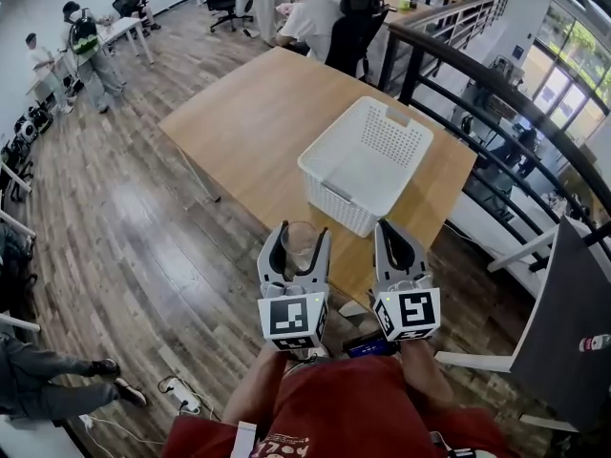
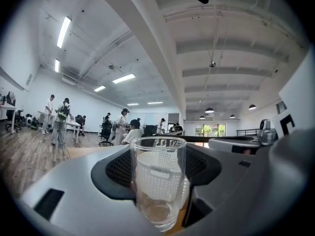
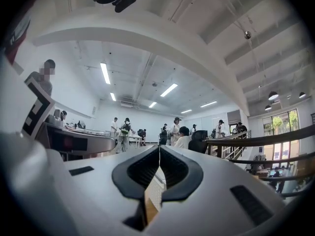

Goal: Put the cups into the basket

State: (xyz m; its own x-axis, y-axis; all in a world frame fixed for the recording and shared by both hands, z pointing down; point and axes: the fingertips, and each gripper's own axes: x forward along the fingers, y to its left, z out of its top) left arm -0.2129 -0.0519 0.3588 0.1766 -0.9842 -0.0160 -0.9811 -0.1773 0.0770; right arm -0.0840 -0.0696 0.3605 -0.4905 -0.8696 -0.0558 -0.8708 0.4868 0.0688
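A clear glass cup (image 1: 299, 252) stands upright between the jaws of my left gripper (image 1: 301, 233), which is shut on its sides and holds it level in the air off the table's near corner. In the left gripper view the cup (image 2: 157, 186) fills the space between the dark pads (image 2: 117, 168), and it looks empty. My right gripper (image 1: 390, 227) is beside it, shut with nothing in it; its tips (image 3: 159, 149) meet. The white perforated basket (image 1: 329, 191) sits empty on the wooden table (image 1: 239, 113) just beyond both grippers.
A person on a black office chair (image 1: 351, 27) sits at the table's far end. A dark railing (image 1: 496, 93) runs along the right side. Several people stand by desks at the far left (image 1: 86, 46). A power strip (image 1: 181, 396) lies on the wood floor.
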